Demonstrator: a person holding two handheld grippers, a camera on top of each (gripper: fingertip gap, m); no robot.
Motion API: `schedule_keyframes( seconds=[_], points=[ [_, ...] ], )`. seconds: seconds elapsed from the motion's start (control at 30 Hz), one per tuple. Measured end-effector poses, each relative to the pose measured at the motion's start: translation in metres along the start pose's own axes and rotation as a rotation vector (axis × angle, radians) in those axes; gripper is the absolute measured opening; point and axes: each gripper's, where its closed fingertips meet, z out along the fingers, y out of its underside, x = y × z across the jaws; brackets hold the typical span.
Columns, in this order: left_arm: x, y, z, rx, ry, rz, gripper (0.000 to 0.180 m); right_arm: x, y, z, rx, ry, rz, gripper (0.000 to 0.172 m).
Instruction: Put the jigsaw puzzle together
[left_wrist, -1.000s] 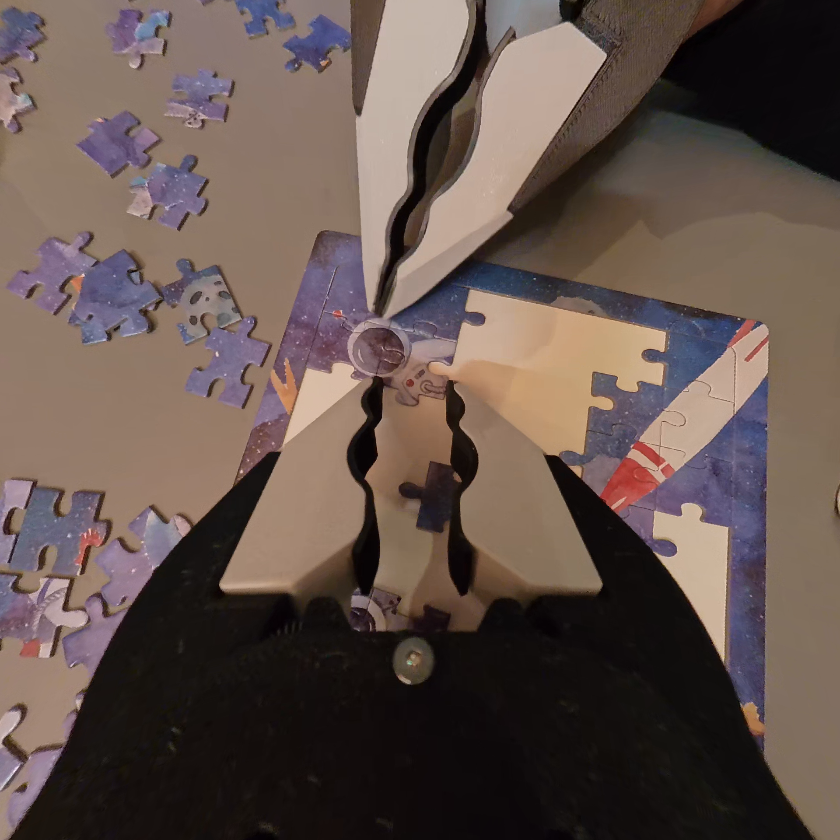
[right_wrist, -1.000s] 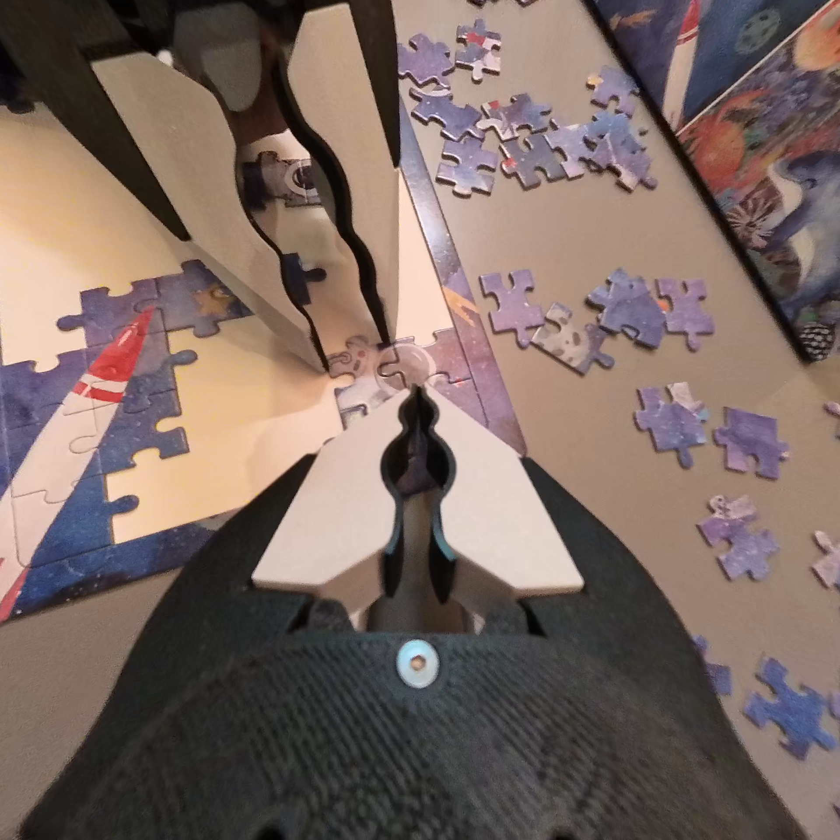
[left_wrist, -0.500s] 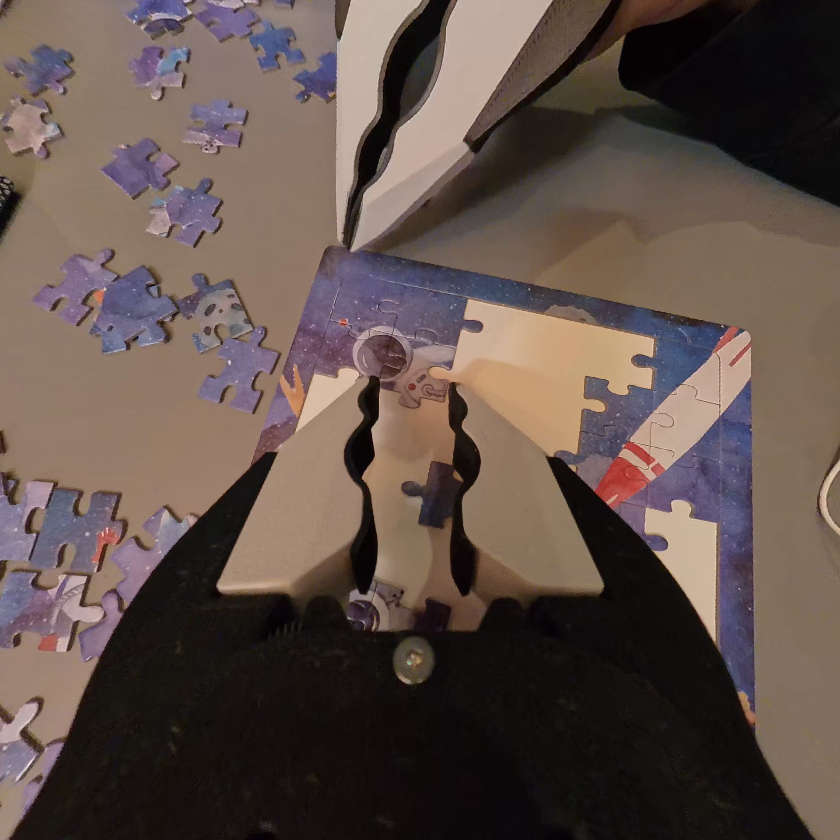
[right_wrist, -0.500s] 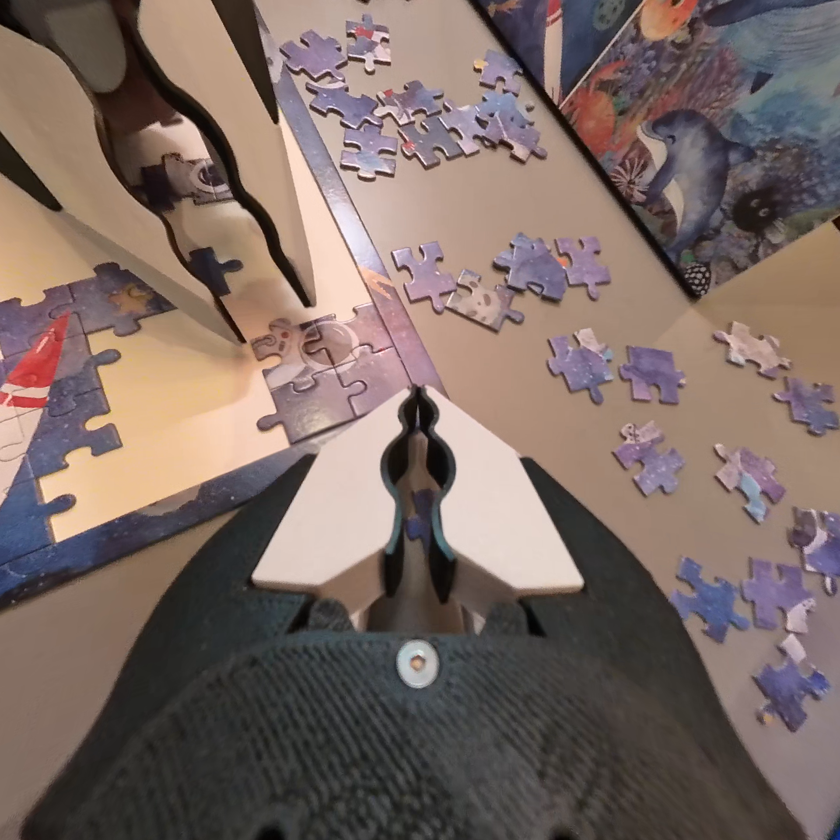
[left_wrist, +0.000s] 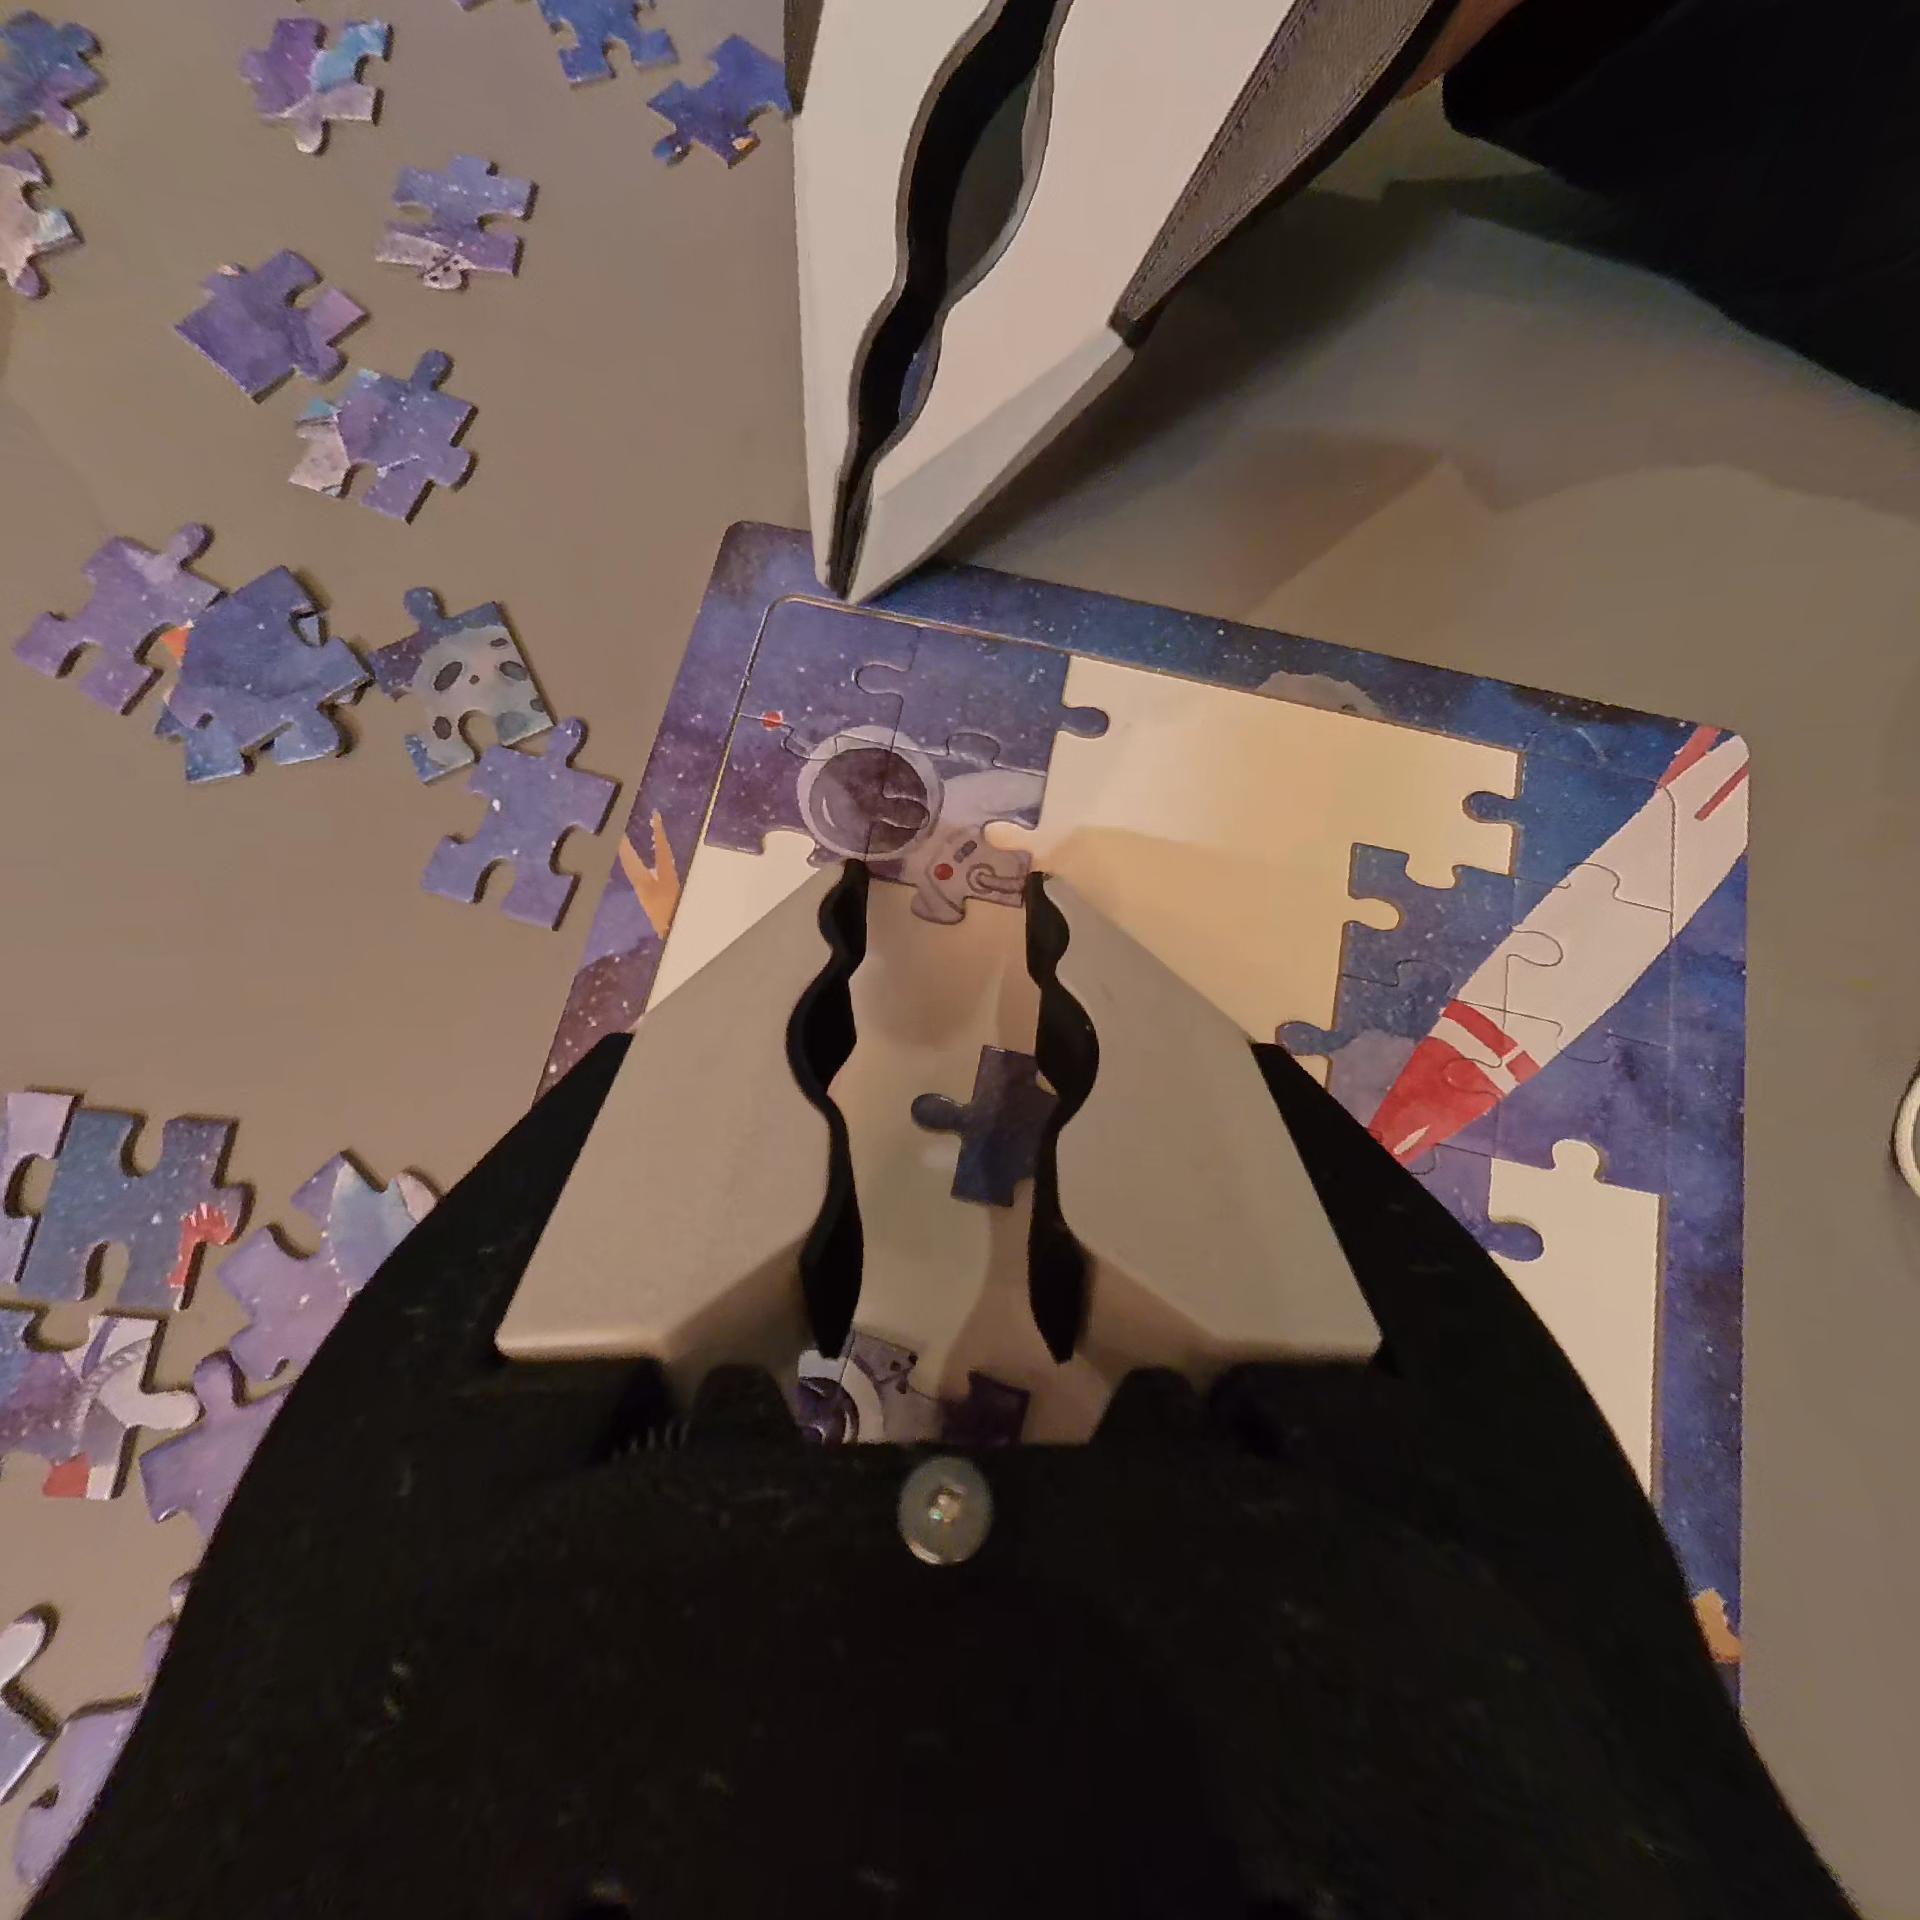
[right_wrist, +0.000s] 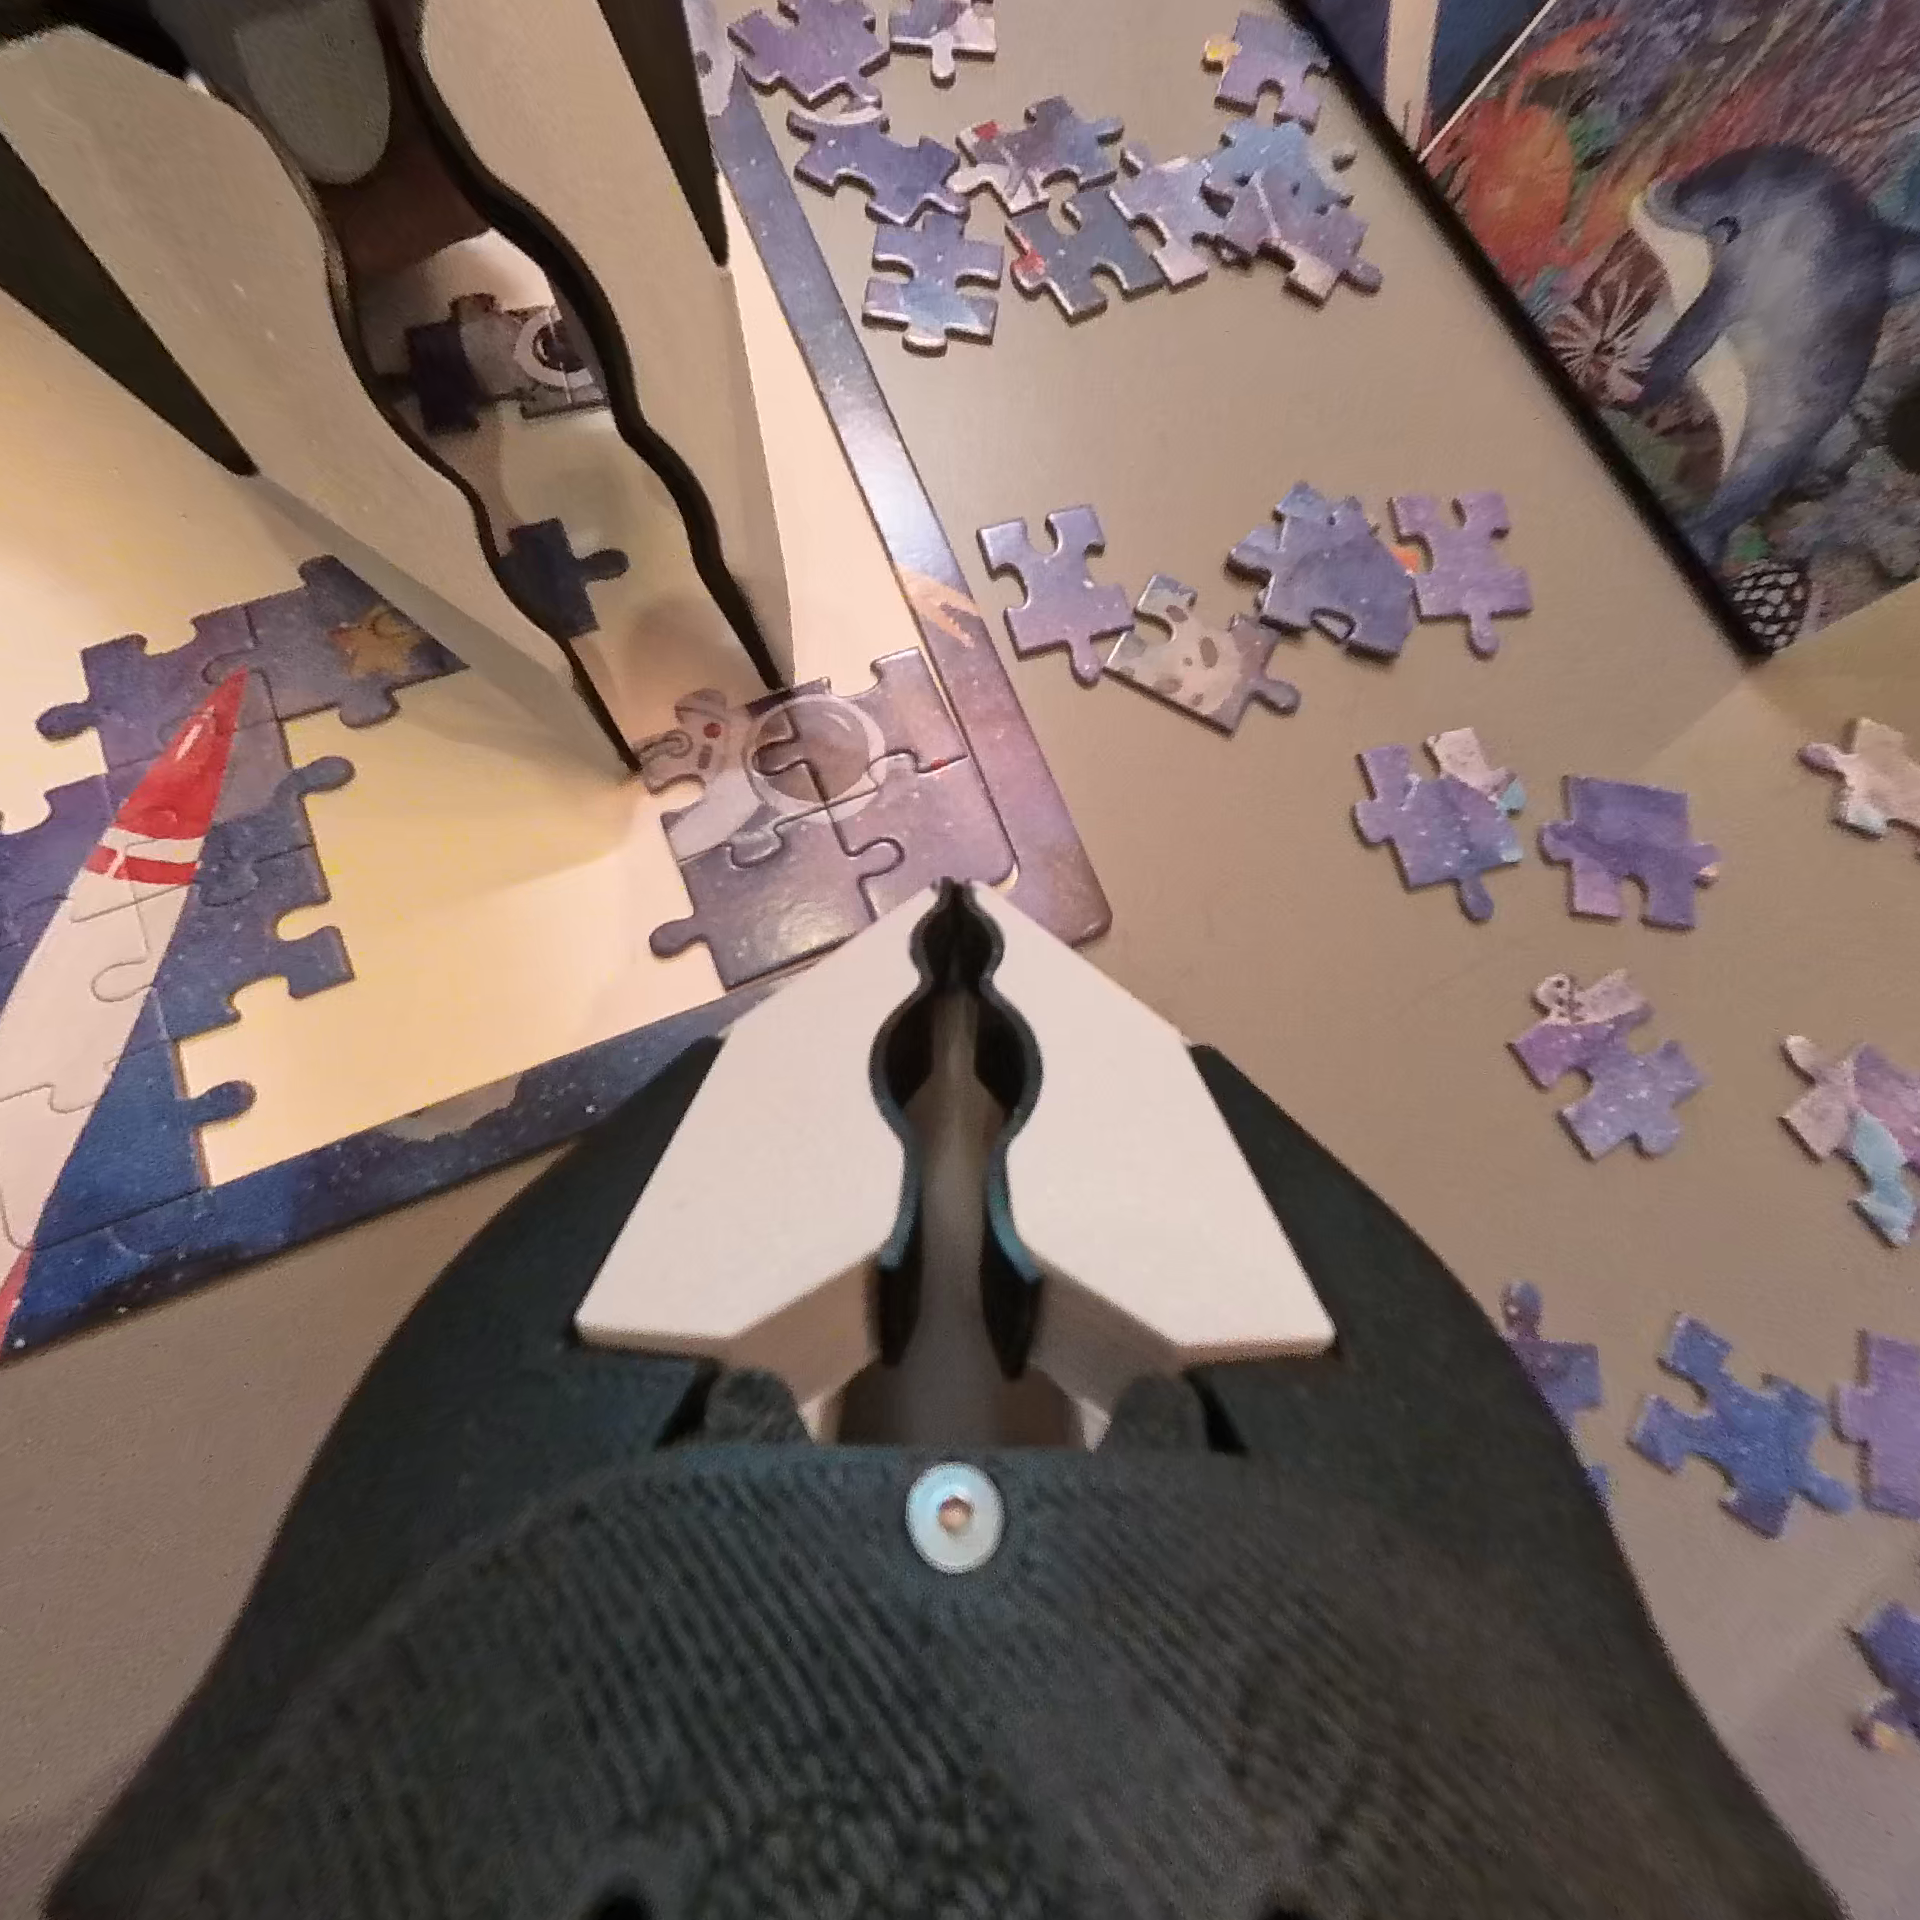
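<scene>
A puzzle tray (left_wrist: 1351, 655) with a blue starry frame lies on the grey table. Fitted pieces in its far left corner form an astronaut (left_wrist: 883, 800). My left gripper (left_wrist: 943, 878) is open, with its tips down on the tray at the near edge of the astronaut body piece (left_wrist: 956, 878), which lies flat in the puzzle. A loose dark blue piece (left_wrist: 987, 1132) lies on the bare tray between its fingers. My right gripper (right_wrist: 951, 896) is shut with nothing between its pads. Its tip is at the tray's corner (right_wrist: 1049, 883) and also shows in the left wrist view (left_wrist: 847, 582).
Fitted rocket pieces (left_wrist: 1558, 987) fill the tray's right side. Many loose purple and blue pieces (left_wrist: 520, 831) are scattered on the table left of the tray (right_wrist: 1060, 592). A picture with a dolphin (right_wrist: 1714, 312) lies beyond them. A white cable (left_wrist: 1907, 1132) is at the right edge. Across from one pair of fingers to the other is roughly 6 centimeters.
My right gripper, shut throughout, has drawn back from the astronaut's helmet to the tray's corner. My left gripper has kept its tips by the astronaut body piece.
</scene>
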Motion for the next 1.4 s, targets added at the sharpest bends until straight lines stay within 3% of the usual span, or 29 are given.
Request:
schedule_keyframes(
  seconds=[0.47, 0.8, 1.4],
  points=[
    [-0.001, 0.0, 0.001, 0.003, -0.002, -0.003, 0.031, 0.005, 0.002, 0.002, -0.01, 0.017, 0.029, 0.0],
    [-0.001, -0.002, 0.001, 0.011, 0.002, 0.002, 0.031, 0.024, 0.015, -0.003, -0.029, 0.057, 0.188, 0.0],
    [0.002, 0.0, 0.002, -0.005, 0.019, -0.034, 0.047, 0.024, 0.014, -0.002, -0.03, 0.059, 0.185, 0.0]
  ],
)
